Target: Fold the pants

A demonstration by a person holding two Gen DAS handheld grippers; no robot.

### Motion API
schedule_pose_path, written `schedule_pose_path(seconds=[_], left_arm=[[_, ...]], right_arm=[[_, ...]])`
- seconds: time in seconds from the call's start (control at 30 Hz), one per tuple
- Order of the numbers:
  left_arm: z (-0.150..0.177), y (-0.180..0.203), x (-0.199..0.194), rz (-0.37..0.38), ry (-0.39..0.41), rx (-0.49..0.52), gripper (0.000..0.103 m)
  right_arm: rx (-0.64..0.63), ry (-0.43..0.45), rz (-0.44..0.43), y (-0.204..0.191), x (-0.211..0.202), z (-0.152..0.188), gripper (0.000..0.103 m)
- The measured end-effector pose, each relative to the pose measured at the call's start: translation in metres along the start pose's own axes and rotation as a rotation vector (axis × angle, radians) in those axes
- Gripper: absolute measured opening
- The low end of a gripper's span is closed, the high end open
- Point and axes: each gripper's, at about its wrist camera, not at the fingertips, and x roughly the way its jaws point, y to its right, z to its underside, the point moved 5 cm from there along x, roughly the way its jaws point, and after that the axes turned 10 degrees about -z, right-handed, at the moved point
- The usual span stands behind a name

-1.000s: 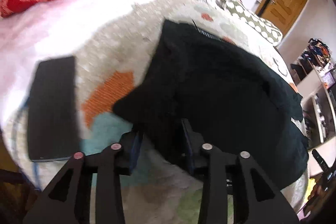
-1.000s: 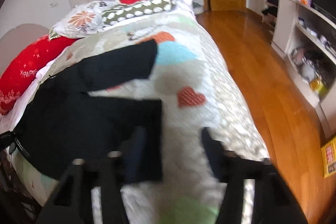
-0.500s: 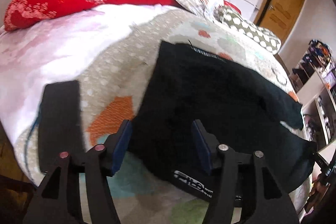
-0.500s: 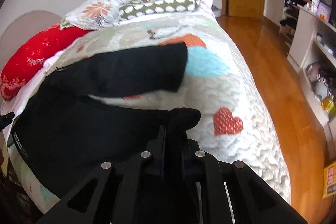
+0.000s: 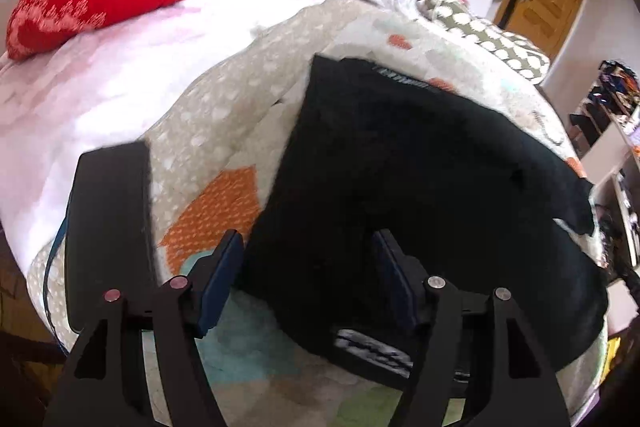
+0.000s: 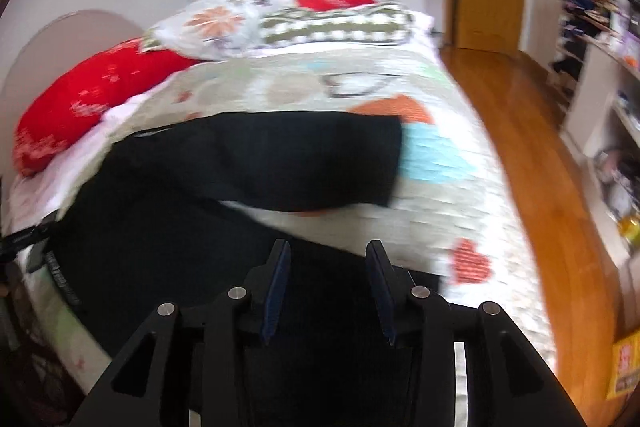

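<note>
- The black pants lie on the patchwork quilt, filling the centre and right of the left wrist view; one leg stretches across the middle of the right wrist view, its cuff ending just short of the blue patch.
- The left gripper has just been opening: a second ago its pads pinched a fold of the black cloth, and now they stand fairly wide, with the edge of the pants between them but pressed by neither pad.
- The right gripper clamped tight on the near leg's cuff half a second ago; its jaws have since been opening and now stand at a moderate gap over black cloth, gripping nothing that I can make out.
- The near leg now lies low in the right wrist view, not yet stacked on the far one.
- Judgement: both grips look released, so this fold seems set down; the next grasp probably has to bring one leg onto the other.
- A dark flat device lies at lower left, apart from the pants.
</note>
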Motion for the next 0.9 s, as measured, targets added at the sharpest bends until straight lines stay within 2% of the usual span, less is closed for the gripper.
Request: schedule_pose_path(seconds=[0.17,0.37,0.47,0.57,0.63,0.77,0.9], left_arm=[[-0.004,0.025,-0.01,0.04,0.037,0.044,0.075],[0.006,0.048,0.008,0.037,0.005,0.091,0.075],[0.01,0.053,0.017,-0.006,0.018,0.118,0.078],[0.014,0.057,0.027,-0.002,0.005,0.126,0.087],[0.016,0.059,0.031,-0.016,0.002,0.148,0.088],[0.01,0.059,0.024,0.002,-0.006,0.188,0.088],[-0.022,0.055,0.008,0.048,0.061,0.192,0.088]], right_arm=[[-0.068,-0.06,-0.066,-0.036,0.029,0.003,0.042],[-0.091,-0.11,-0.118,-0.059,0.055,0.012,0.043],[-0.107,-0.138,-0.127,-0.066,0.066,0.018,0.051],[-0.122,-0.174,-0.135,-0.067,0.079,0.028,0.059],[-0.152,-0.16,-0.124,-0.07,0.084,0.03,0.062],[-0.156,-0.173,-0.162,-0.074,0.078,0.019,0.063],[-0.178,-0.121,-0.226,-0.075,0.068,-0.017,0.065]])
